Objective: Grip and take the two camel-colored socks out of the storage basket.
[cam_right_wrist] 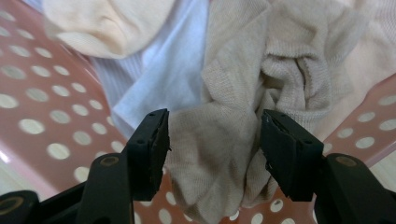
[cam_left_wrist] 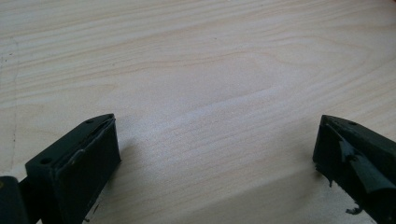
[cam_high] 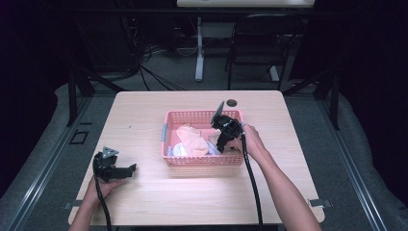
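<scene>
Two grippers: right gripper [cam_right_wrist: 212, 149] in pink basket [cam_high: 202, 161], jaws half-closed around beige cloth [cam_right_wrist: 243, 93] — likely lifting next; left gripper [cam_left_wrist: 215, 163] idle on desk [cam_left_wrist: 196, 60], jaws wide apart.

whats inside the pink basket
The pink basket holds a heap of cloth: a beige knit piece between the right claw's jaws, a white fabric, and a cream piece. Whatever lies beneath the heap is covered.

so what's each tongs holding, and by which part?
Right tongs: a bunched fold of beige knit cloth sits between its jaws; grip unconfirmed. Left tongs: nothing.
</scene>
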A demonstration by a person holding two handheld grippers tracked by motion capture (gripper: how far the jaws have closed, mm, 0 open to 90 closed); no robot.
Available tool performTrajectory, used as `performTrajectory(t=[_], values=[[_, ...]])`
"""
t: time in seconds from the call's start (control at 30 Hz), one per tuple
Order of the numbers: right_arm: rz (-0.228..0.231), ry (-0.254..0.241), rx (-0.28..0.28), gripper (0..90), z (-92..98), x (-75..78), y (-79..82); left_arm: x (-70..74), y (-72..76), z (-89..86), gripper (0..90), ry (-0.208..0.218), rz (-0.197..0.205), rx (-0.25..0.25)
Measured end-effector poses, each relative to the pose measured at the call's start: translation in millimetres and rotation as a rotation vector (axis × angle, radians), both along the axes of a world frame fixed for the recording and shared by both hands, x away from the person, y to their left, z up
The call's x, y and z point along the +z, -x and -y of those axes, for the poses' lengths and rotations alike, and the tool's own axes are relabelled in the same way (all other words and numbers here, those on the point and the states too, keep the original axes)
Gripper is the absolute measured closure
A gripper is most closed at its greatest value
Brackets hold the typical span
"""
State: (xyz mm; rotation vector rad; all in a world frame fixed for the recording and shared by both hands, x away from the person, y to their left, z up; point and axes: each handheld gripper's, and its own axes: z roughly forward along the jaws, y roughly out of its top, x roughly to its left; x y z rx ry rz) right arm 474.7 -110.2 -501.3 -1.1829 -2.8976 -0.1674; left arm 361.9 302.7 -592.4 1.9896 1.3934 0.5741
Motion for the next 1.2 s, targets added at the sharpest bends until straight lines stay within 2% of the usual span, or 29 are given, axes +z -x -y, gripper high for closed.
performTrajectory(t=[0.37, 0.53, 0.63, 0.87, 0.97, 1.03, 1.07, 1.2], values=[[-0.020, 0.030, -0.029, 50.6, -2.8, -14.0, -3.7, 0.0, 0.0, 0.0, 0.2, 0.000, 0.000, 0.000], [-0.027, 0.071, -0.028, 68.8, -3.9, -16.0, -4.5, 0.0, 0.0, 0.0, 0.2, 0.000, 0.000, 0.000], [-0.027, 0.064, -0.040, 81.6, -2.3, -15.8, -4.1, 0.0, 0.0, 0.0, 0.2, 0.000, 0.000, 0.000], [-0.008, 0.042, -0.042, 84.5, 0.4, -6.3, -1.0, 0.0, 0.0, 0.0, 0.2, 0.000, 0.000, -0.001], [0.021, 0.016, -0.050, 84.8, 1.4, 3.2, 2.9, 0.0, 0.0, 0.0, 0.2, 0.000, 0.000, 0.000], [0.021, 0.024, -0.040, 84.8, 1.7, 7.4, 3.1, 0.0, 0.0, 0.0, 0.2, 0.000, 0.000, -0.001], [0.039, 0.009, -0.043, 85.0, 2.9, 14.2, 4.8, 0.0, 0.0, 0.0, 0.2, 0.000, 0.000, -0.001], [0.054, 0.002, -0.045, 85.2, 4.6, 22.5, 6.3, 0.1, 0.0, 0.0, 0.3, -0.001, 0.000, -0.001]])
